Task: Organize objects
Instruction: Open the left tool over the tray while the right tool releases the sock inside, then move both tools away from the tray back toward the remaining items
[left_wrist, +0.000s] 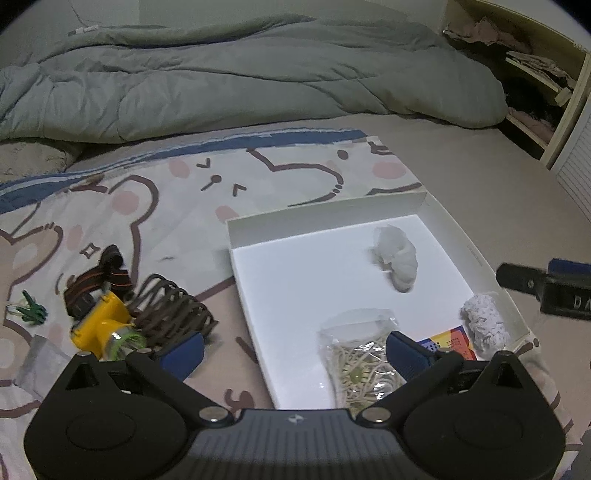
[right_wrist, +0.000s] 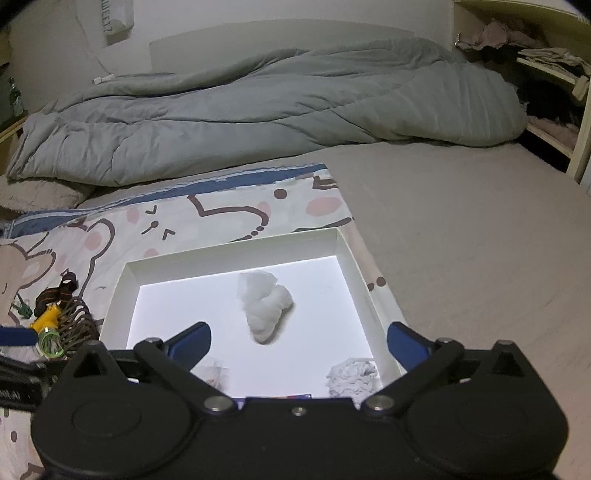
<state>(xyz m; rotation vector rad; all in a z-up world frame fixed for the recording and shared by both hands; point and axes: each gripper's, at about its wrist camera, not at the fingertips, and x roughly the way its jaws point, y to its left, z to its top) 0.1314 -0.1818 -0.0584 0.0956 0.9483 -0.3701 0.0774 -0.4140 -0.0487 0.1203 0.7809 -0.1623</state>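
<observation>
White box (left_wrist: 325, 221), one of them, lies open on the cartoon-print blanket (left_wrist: 147, 192), filling the lower right of the left wrist view, its long axis running from the lower centre of that frame toward the upper right. Nearest inside it sit one clear bag (left_wrist: 360, 354) of pale strands, one colourful card (left_wrist: 452, 341) and one speckled wad (left_wrist: 485, 326); farther in lies one white crumpled lump (left_wrist: 397, 256). At lower left, outside the box, are one yellow toy (left_wrist: 101, 325), one brown coiled cord (left_wrist: 171, 312), one striped strap (left_wrist: 107, 278) and one small green piece (left_wrist: 31, 310). The left gripper (left_wrist: 291, 349) stands spread to its widest, gripping nothing, one finger above the bag. The right gripper (right_wrist: 297, 343) is equally wide and empty above the box floor. Beyond, one grey duvet (left_wrist: 240, 77) crosses the top.
</observation>
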